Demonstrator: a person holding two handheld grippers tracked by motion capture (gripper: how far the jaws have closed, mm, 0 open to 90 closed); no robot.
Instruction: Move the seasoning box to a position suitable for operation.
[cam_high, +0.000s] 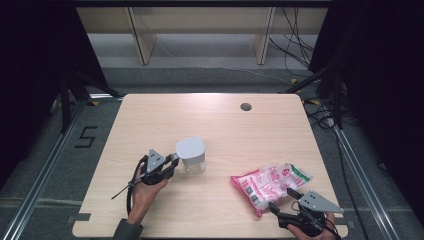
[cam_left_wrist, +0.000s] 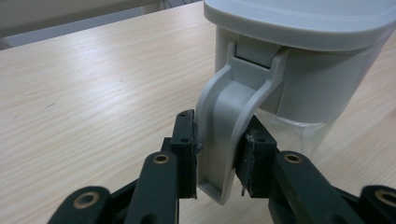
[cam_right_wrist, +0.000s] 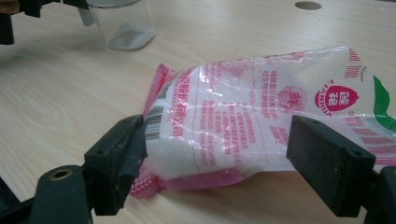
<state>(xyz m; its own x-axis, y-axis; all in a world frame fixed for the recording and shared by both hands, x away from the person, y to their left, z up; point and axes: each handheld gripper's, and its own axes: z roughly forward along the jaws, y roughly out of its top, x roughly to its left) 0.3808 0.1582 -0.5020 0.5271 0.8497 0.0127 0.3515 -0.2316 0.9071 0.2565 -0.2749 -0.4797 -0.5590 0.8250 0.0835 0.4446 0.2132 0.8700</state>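
Note:
A clear container (cam_high: 192, 162) with a grey lid (cam_high: 190, 148) stands left of the table's middle. My left gripper (cam_high: 175, 160) reaches it from the left. In the left gripper view the gripper (cam_left_wrist: 218, 161) has both pads pressed on the grey handle-like latch (cam_left_wrist: 233, 102) that hangs from the lid (cam_left_wrist: 299, 21). A pink, white and green plastic bag of white grains (cam_high: 270, 182) lies flat at the front right. My right gripper (cam_high: 282, 198) is at its near end, open. In the right gripper view its jaws (cam_right_wrist: 224, 149) straddle the bag (cam_right_wrist: 261, 107), the left one touching its barcode corner.
The pale wooden table (cam_high: 210, 120) has a round hole (cam_high: 245, 106) near its far edge. Beyond it are wooden shelf legs and loose cables on the floor. The container's glass base (cam_right_wrist: 123, 23) stands at the top left of the right gripper view.

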